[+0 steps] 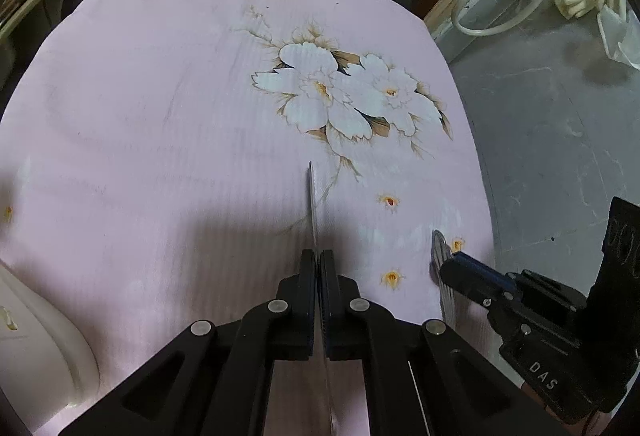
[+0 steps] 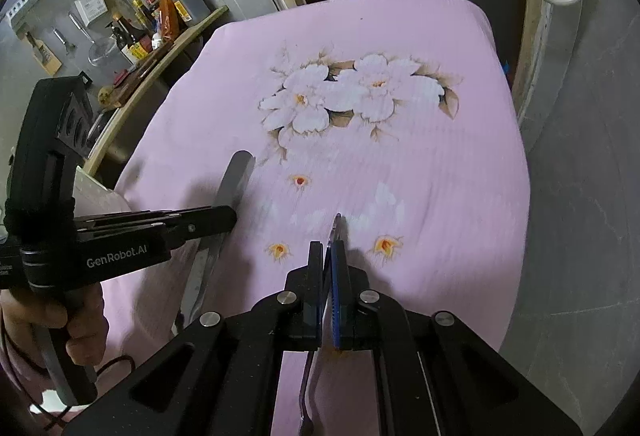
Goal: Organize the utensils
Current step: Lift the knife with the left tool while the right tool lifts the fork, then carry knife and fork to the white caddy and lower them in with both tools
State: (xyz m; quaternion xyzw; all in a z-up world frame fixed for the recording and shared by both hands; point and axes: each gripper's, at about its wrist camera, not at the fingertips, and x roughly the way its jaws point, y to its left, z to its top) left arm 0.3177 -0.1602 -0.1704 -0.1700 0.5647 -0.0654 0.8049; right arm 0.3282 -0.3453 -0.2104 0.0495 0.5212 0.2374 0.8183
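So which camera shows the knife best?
The right wrist view: the knife, clamped in the left gripper, shows its flat side above the pink cloth. The left wrist view shows the knife edge-on, a thin line.

Thin steel knife blade shows edge-on in left wrist view, its lower part cut off by pic bottom. Slim metal utensil in right gripper: only a tip pokes past the pads, head type can't tell; handle runs off bottom edge. White plastic container cropped at left, contents unseen.
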